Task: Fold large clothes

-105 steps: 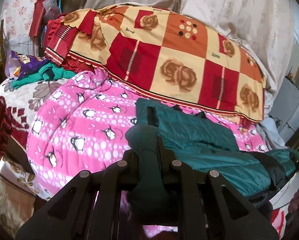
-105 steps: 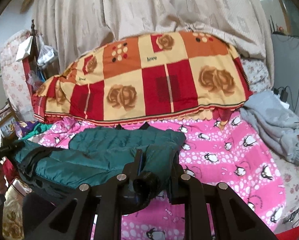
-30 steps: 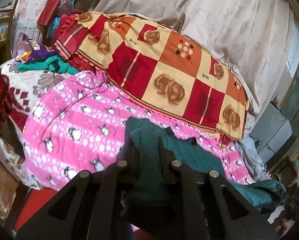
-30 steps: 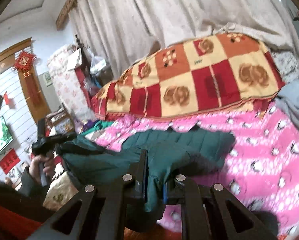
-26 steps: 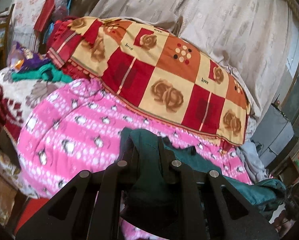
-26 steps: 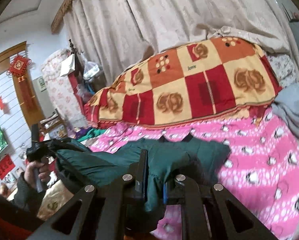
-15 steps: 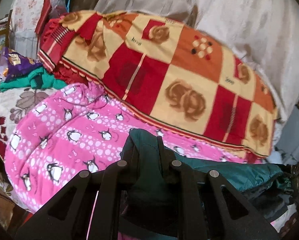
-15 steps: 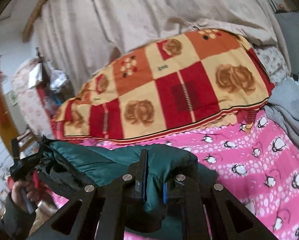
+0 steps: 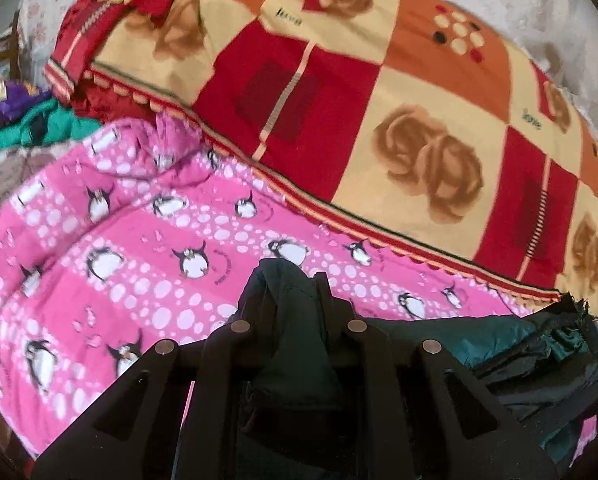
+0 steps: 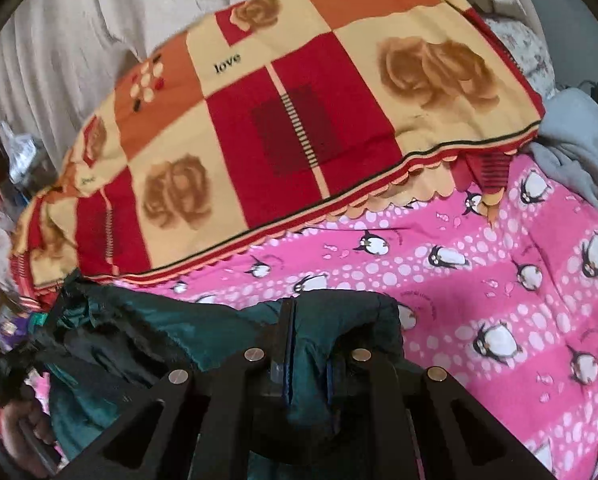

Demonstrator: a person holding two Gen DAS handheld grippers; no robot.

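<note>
While the pink penguin blanket (image 9: 111, 248) spreads wide across the bed and the red-and-orange rose quilt (image 10: 283, 112) is heaped along its far edge, the dark green padded jacket (image 10: 203, 332) hangs between the two grippers over the blanket's near edge; whether its low middle touches the bed cannot be told. Its long axis runs side to side, from one gripper across to the other, roughly parallel to the quilt's scalloped border. From the left wrist view the jacket trails off to the right (image 9: 511, 332), and from the right wrist view it trails off to the left, sagging and bunched in the middle. The left gripper (image 9: 295, 304) has its jaws pinched narrow on a dark fold of the jacket that rises between them. The right gripper (image 10: 307, 344) is likewise closed tight on a rounded hump of green fabric at the opposite end. Neither end is nearer than the other: each hand already holds its own. Open blanket lies straight ahead of both sets of jaws, so the next move likely depends on carrying both ends forward together, keeping the span level, so the jacket lands flat across the pink surface short of the quilt.
</note>
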